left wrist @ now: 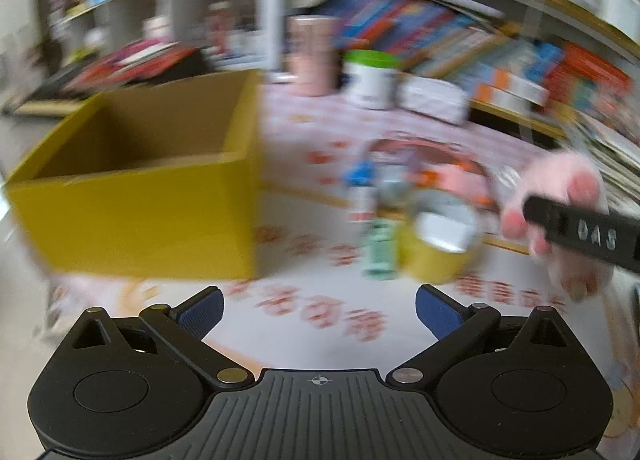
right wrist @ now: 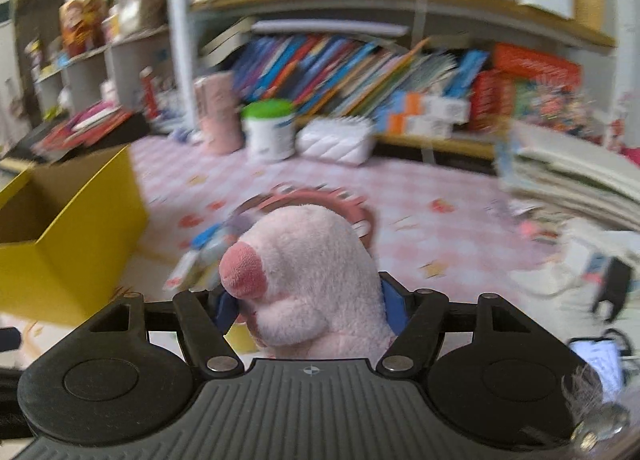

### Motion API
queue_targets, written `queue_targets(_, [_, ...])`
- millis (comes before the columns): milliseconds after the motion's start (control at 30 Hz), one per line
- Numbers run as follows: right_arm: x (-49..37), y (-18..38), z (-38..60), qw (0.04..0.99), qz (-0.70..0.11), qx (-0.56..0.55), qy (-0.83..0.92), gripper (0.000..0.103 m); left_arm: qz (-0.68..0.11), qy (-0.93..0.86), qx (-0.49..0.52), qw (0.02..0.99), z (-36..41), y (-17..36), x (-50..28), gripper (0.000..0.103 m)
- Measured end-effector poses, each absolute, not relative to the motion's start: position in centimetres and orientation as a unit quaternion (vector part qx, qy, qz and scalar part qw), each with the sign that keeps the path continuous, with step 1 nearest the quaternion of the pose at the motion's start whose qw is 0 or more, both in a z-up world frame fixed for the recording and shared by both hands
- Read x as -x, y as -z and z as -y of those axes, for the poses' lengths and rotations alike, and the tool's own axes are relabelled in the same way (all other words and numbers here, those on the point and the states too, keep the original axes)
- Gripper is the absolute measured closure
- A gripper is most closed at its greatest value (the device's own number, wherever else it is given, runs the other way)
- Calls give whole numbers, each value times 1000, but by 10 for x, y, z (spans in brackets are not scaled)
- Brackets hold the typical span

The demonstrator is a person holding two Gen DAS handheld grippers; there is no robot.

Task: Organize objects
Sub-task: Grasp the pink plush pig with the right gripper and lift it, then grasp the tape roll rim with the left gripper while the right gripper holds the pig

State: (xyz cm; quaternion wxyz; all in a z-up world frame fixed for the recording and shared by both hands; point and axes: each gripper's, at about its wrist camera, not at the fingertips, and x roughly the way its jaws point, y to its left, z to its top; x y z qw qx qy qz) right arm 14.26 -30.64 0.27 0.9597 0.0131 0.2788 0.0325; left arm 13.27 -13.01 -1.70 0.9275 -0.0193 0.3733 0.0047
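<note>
A yellow open box (left wrist: pixel 136 196) stands on the pink patterned mat, left of centre; it also shows in the right wrist view (right wrist: pixel 68 236). My left gripper (left wrist: pixel 319 310) is open and empty, low over the mat in front of the box. My right gripper (right wrist: pixel 310 306) is shut on a pink plush toy (right wrist: pixel 308 276), held above the mat to the right of the box. A yellow tape roll (left wrist: pixel 438 244), a small blue-capped bottle (left wrist: pixel 362 194) and a green packet (left wrist: pixel 378 252) lie in a cluster on the mat. Both views are motion-blurred.
A bookshelf (right wrist: pixel 360 72) full of books runs along the back. A green-lidded white tub (right wrist: pixel 270 130), a pink cylinder (right wrist: pixel 218 116) and a white quilted pouch (right wrist: pixel 336 140) stand before it. A stack of papers (right wrist: pixel 572 180) lies right. A hand holding the other gripper (left wrist: pixel 560 220) shows at right.
</note>
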Motion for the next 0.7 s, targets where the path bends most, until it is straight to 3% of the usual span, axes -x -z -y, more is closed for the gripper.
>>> queue_targets(233, [-141, -6, 349, 965, -261, -19, 17, 36, -381, 71, -25, 922, 185, 32, -173, 1])
queue_targets(700, [-153, 13, 375, 949, -315, -18, 15, 36, -405, 65, -63, 910, 213, 66, -239, 5])
